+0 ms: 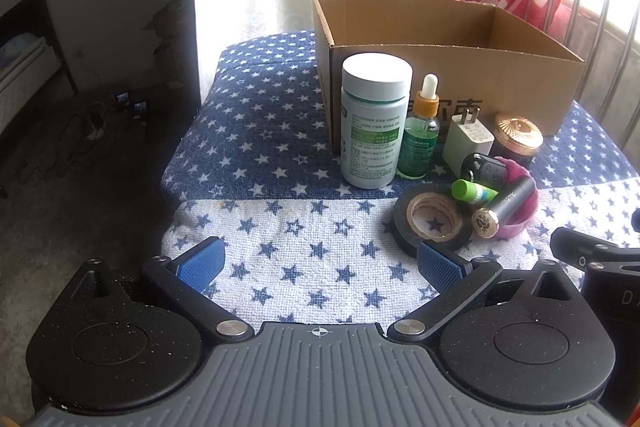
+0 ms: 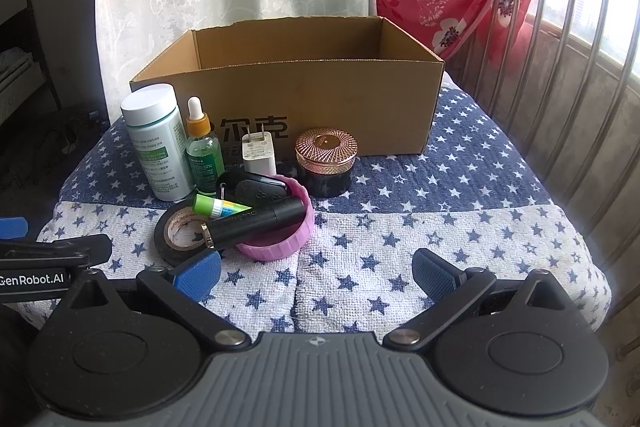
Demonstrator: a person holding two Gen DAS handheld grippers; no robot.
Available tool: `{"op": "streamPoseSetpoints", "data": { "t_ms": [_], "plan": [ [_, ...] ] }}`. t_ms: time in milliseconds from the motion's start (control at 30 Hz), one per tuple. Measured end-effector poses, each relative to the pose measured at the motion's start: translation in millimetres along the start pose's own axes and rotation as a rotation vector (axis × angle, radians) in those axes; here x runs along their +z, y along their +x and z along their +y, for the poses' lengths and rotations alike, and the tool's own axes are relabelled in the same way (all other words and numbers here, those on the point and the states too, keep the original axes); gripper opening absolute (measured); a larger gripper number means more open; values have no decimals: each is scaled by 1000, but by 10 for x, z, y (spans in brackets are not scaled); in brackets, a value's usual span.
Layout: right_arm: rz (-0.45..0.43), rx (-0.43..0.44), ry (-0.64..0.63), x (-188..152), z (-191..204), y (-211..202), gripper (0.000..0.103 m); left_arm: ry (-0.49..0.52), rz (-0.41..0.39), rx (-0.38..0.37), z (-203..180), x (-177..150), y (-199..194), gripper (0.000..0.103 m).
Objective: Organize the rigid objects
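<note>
Star-print cloth (image 2: pixel 400 259) covers the surface by the window rail, and an open cardboard box (image 2: pixel 320 103) sits at the back, looks empty so far. All the hard stuff is bunched right in front of it: a white pill bottle (image 1: pixel 376 119), a dropper bottle (image 1: pixel 420 135), a charger plug (image 2: pixel 259 155), a gold-lidded jar (image 2: pixel 326 163), a tape roll (image 1: pixel 432 221), plus a pink dish (image 2: pixel 280 227) holding a black tube (image 2: pixel 256 221). Probably staged close so dropping them in is easy. Both the left tongs (image 1: pixel 320 263) and right tongs (image 2: pixel 316 267) hover wide open, holding nothing.
</note>
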State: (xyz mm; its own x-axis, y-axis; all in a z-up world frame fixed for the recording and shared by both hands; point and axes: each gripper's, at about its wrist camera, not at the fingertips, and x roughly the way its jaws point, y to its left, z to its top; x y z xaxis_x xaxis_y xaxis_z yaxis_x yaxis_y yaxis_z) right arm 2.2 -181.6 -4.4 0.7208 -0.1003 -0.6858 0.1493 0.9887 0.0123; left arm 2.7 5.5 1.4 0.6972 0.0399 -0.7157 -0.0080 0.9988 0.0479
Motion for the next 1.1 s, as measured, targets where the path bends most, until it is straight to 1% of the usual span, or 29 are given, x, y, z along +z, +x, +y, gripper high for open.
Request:
{"op": "streamPoseSetpoints", "data": {
  "t_ms": [800,900,1000,1100],
  "plan": [
    [4,12,23,-36,-44,49,103,11,1,1,4,-13,-1,103],
    [-5,21,39,-38,-91,67,103,29,-24,-18,-25,-11,-18,103],
    [-29,52,75,-32,-192,71,103,70,-77,-64,-88,1,-69,103],
    [-52,136,156,8,-377,78,103,115,-134,-139,-168,16,-121,103]
  ]
}}
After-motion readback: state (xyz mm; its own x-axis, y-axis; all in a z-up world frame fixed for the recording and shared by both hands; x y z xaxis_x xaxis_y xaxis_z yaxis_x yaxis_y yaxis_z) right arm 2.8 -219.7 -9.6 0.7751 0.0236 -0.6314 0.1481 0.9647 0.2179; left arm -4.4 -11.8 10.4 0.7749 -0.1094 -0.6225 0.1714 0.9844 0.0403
